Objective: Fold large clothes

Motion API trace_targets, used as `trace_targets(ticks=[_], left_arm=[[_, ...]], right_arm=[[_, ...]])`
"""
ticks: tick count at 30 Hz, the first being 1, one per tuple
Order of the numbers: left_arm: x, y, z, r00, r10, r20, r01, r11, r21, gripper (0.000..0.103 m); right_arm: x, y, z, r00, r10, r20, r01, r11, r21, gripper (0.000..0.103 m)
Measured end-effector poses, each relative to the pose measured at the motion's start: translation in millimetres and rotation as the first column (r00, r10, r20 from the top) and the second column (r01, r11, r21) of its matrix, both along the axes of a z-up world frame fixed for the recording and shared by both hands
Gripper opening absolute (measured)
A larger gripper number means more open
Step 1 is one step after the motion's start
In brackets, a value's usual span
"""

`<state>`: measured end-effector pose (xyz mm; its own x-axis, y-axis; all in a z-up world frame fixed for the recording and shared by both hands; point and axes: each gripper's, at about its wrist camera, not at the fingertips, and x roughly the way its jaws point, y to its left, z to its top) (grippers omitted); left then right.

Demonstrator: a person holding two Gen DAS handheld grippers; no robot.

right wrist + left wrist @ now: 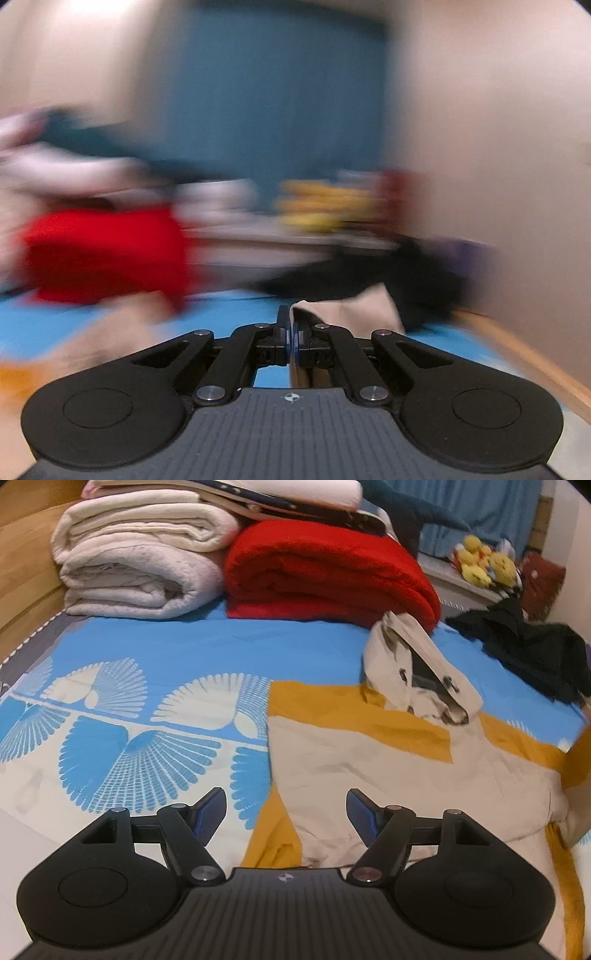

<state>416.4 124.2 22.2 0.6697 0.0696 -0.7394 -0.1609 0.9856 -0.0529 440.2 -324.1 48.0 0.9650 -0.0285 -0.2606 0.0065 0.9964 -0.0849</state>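
A beige and mustard hooded jacket (388,760) lies spread on the blue patterned bed sheet (147,709), its hood (417,672) bunched at the far end. My left gripper (286,814) is open and empty, hovering just above the jacket's near left edge. In the right wrist view my right gripper (290,328) is shut on a fold of the beige jacket fabric (354,308), held up off the bed. That view is heavily motion-blurred.
Folded white quilts (140,561) and a red blanket (325,572) are stacked at the head of the bed. A black garment (528,646) lies at the far right. Yellow plush toys (484,563) sit on a ledge. A wooden bed frame (26,572) runs along the left.
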Motion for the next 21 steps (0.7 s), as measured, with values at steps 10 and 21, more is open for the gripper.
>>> trace_targets(ticks=[10,21], left_arm=[[-6.1,40.6,15.2,0.995,0.100,0.023,-0.098,0.994,-0.058,0.077],[0.3,0.3,-10.6,1.000,-0.018,-0.011,0.016,0.992,-0.125,0.049]], right_arm=[[-77.7,125.4,-30.3,0.861,0.348,-0.371,-0.198,0.901,0.385,0.031],[-104.6,16.2,-72.2,0.897,-0.041,-0.439,0.275,0.831,0.483,0.045]])
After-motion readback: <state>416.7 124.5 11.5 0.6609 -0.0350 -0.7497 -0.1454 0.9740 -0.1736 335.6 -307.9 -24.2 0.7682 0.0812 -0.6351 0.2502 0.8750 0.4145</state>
